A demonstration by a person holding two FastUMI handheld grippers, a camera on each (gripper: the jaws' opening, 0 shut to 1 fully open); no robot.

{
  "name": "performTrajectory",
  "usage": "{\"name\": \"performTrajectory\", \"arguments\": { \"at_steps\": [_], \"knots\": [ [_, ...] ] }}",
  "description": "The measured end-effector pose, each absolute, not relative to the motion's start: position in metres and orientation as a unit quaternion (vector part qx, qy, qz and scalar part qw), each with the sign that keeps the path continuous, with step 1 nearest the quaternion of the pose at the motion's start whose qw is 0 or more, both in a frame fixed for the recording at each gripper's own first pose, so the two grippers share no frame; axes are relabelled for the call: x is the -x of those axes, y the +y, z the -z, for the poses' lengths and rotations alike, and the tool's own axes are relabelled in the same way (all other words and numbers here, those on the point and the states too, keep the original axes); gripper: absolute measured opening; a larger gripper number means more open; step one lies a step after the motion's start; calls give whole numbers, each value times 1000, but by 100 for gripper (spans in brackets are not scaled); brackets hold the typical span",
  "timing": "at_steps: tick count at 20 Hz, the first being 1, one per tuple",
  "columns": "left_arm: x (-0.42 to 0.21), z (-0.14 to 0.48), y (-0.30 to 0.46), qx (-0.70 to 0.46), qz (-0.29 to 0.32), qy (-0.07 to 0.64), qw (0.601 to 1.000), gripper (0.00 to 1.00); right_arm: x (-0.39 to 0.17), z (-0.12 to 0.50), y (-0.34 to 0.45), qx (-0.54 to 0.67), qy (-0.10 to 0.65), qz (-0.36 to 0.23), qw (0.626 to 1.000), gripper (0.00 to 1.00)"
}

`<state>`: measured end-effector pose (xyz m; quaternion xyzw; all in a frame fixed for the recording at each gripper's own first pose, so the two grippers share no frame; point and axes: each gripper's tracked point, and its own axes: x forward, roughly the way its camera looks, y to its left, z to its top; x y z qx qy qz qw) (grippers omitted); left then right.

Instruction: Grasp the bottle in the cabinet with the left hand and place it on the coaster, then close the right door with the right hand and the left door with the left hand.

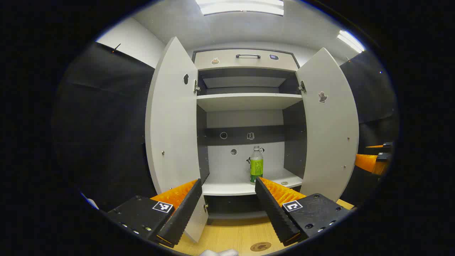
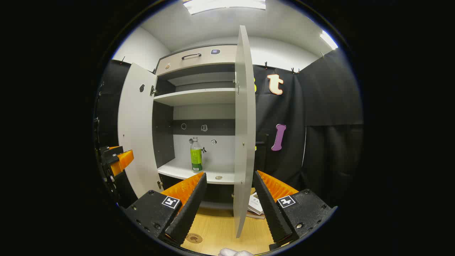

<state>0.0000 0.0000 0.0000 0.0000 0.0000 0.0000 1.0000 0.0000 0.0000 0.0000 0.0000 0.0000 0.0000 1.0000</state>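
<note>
— Nearest the left-hand camera, what do you see?

— Its own left gripper (image 1: 228, 199), fingers spread wide with nothing between them, hanging over the wooden table (image 1: 231, 233). A round coaster (image 1: 260, 246) lies on that table just below and ahead of it.

— And on the other side?

— The right gripper (image 2: 229, 199) is also wide apart and empty, set almost edge-on to the right door (image 2: 244, 128), which stands fully swung out.

— Farther in?

— Both doors are open; the left door (image 1: 172, 121) hangs out to the side. Behind them, the bottle (image 1: 256, 165) stands upright on the cabinet's lower shelf (image 1: 227, 185), towards the right of the opening, well apart from both grippers.

— So the step is the reach?

— I'd say so. Go in level between the doors, keep the fingers wide, and close on the labelled body rather than the cap, so the bottle stays upright and doesn't tip against the back wall.
</note>
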Motion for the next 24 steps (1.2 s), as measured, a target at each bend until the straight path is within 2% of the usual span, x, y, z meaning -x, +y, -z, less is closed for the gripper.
{"name": "performTrajectory", "arguments": {
  "at_steps": [15, 24],
  "knots": [
    [-3, 3, 2, -1, -5, 6, 1000, 96, -9, 1, 9, 0, 2, -11, 1000, 82],
    [-102, -43, -37, 0, 36, -52, 998, 96, 2, -5, -10, 15, 9, 22, 1000, 82]
  ]
}}
